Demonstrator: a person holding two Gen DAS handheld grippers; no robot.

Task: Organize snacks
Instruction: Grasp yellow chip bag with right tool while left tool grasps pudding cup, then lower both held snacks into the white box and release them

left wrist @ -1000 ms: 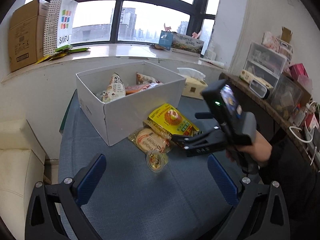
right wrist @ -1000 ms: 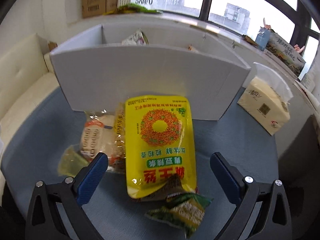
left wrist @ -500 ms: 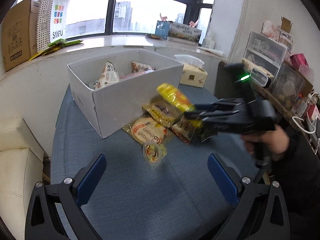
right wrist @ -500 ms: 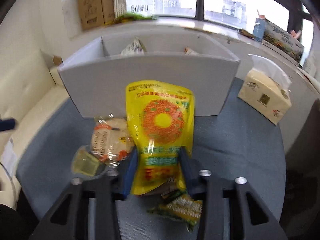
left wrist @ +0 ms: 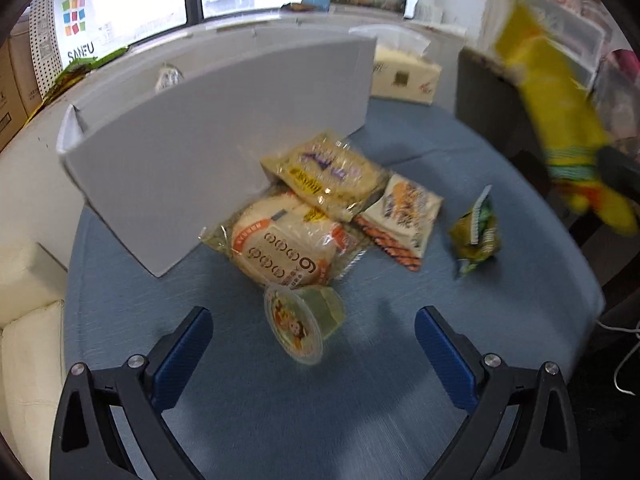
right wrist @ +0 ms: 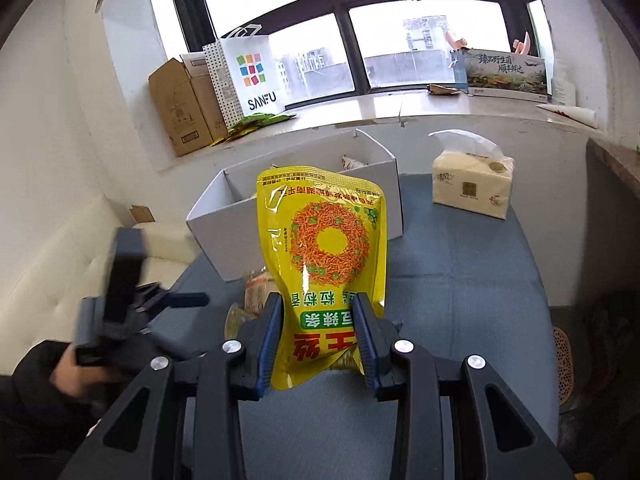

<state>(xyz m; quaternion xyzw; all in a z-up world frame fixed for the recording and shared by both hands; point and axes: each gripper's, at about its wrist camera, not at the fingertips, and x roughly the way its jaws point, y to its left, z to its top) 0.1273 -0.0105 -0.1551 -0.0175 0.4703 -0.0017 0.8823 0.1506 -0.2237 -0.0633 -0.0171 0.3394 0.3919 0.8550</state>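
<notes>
Held clear above the counter: yellow pouch, long axis roughly upright, top seam up toward the white box, print inverted from the right wrist view. Right gripper with jaws drawn close on the pouch's lower end, blue pads pressing both sides. From the left wrist view, same pouch blurred at the far right, high, tilted.

Left gripper low over the blue counter, jaws spread wide, nothing between them. Just ahead of it, jelly cup on its side, foil lid facing the camera. Beyond that, touching or overlapping in a heap against the box wall: round cracker pack, clear noodle pack, small white-and-orange packet. Small green packet apart to the right, alone.

Box open-topped, a few packets showing above its rim; near wall between the heap and the interior. Tissue box right of the box, well apart from the pouch. Windowsill behind with paper bag and cardboard carton. Bare blue surface right of the heap and near the counter's front edge.
</notes>
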